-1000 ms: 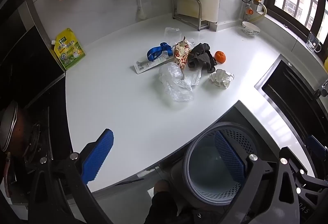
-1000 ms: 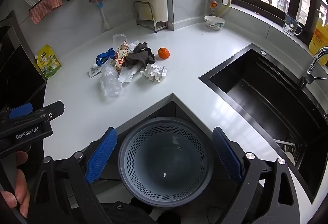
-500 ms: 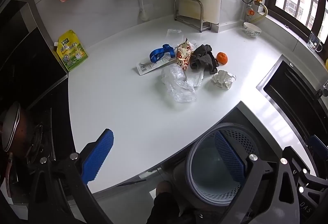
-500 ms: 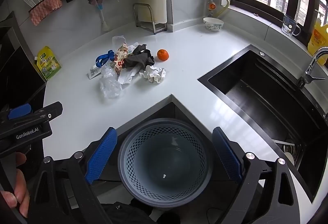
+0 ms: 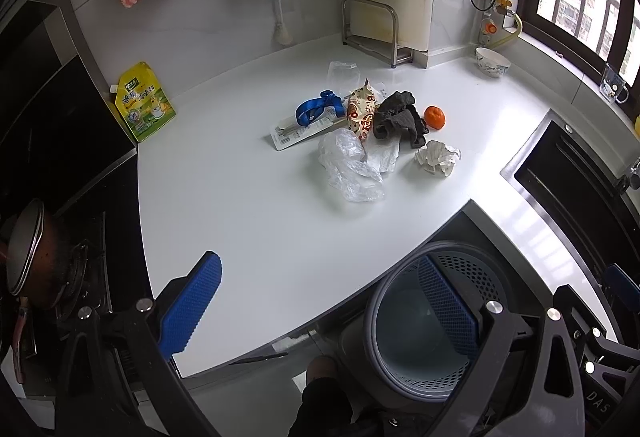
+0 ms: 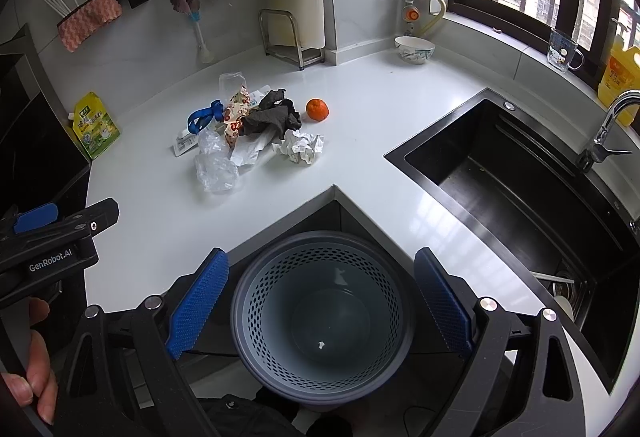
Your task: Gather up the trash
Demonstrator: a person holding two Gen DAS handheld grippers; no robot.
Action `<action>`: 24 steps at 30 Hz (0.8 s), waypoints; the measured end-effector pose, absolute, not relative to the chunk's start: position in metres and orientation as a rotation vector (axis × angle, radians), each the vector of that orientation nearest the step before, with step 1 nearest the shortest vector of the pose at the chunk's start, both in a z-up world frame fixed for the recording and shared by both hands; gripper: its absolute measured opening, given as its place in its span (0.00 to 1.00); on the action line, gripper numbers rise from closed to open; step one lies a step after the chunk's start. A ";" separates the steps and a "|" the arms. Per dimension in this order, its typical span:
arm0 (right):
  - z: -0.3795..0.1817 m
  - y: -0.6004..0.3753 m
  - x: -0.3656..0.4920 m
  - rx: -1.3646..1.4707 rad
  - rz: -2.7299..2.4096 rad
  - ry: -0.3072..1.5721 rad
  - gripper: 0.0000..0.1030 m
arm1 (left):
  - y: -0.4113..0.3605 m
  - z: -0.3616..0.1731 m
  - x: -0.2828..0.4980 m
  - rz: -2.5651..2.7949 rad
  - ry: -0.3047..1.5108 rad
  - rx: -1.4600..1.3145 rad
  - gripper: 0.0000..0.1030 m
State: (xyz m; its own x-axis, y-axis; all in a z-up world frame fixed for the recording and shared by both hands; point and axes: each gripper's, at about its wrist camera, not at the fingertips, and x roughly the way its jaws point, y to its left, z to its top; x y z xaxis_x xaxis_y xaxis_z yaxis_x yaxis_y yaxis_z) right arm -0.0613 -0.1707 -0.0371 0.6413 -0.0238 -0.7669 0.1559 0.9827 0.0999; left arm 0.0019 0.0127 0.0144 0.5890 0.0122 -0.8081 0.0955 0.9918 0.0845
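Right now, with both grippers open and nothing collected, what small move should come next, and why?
Probably ease the right gripper forward toward the crumpled white paper. It lies at the near edge of the pile on the counter, loose and unobstructed, and the grey bin below holds only specks.

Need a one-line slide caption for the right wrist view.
Open right gripper above a nearly empty perforated bin, with a trash pile on the white counter beyond.
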 end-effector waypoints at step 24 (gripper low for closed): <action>-0.032 -0.172 -0.064 0.165 -0.101 0.864 0.87 | 0.014 0.014 -0.002 -0.041 0.935 0.130 0.94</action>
State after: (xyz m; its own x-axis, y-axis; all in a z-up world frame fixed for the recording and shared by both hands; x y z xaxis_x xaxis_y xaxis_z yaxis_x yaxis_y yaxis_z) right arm -0.0638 -0.1716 -0.0324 0.6456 -0.0216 -0.7634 0.1551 0.9825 0.1033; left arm -0.0024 0.0136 0.0137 0.5938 0.0210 -0.8043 0.0916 0.9914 0.0935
